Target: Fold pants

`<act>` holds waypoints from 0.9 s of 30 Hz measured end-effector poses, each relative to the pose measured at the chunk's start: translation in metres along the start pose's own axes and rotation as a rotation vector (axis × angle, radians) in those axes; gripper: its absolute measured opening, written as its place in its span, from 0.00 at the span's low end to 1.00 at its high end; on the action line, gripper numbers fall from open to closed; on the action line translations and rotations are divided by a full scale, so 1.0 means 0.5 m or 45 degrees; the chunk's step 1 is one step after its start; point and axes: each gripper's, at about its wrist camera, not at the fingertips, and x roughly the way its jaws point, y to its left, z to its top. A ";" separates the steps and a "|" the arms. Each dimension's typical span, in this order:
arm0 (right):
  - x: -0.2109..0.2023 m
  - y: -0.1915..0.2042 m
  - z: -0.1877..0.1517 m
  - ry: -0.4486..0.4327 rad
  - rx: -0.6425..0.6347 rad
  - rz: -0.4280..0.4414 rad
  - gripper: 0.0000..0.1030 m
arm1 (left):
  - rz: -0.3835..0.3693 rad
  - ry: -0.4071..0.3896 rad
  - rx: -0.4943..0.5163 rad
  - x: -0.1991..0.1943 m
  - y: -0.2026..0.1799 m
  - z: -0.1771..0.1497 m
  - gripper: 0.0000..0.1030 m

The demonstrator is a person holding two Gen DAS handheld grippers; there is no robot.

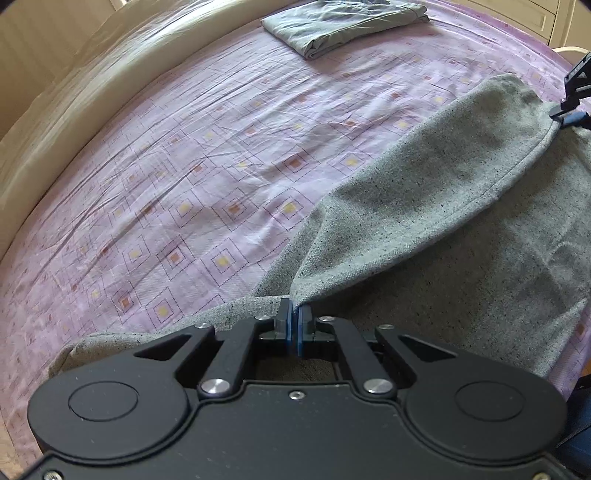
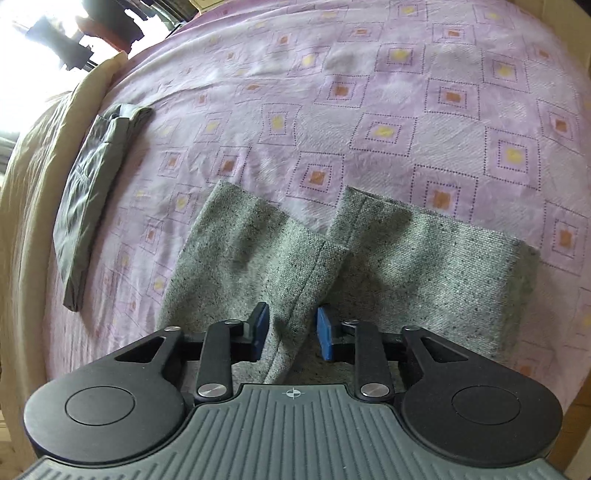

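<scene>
A wide bed fills the room, covered in a lilac sheet printed with yellow and orange squares, a cream edge along one side and bright window light beyond. Two garments lie on it: one dark grey folded piece far off, and the speckled grey pants close by, their two legs side by side. Two grippers work the pants: the left gripper is pressed together, pinching a pants edge, while the right gripper stands spread astride a fold, its blue pads apart from the cloth.
</scene>
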 end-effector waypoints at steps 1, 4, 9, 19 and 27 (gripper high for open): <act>-0.009 0.015 0.002 -0.014 -0.059 0.015 0.07 | 0.013 -0.009 -0.004 -0.005 0.001 0.004 0.04; -0.055 0.070 0.014 -0.052 -0.229 0.101 0.06 | 0.071 -0.067 -0.036 -0.034 0.014 0.021 0.04; -0.165 0.129 0.047 -0.136 -0.377 0.287 0.06 | 0.219 -0.220 -0.062 -0.130 0.032 0.049 0.04; -0.227 -0.025 0.034 -0.115 -0.428 0.188 0.06 | 0.226 -0.175 0.153 -0.210 -0.155 -0.093 0.04; -0.101 -0.155 -0.020 0.047 -0.392 -0.051 0.06 | 0.156 0.119 0.224 -0.043 -0.289 -0.189 0.04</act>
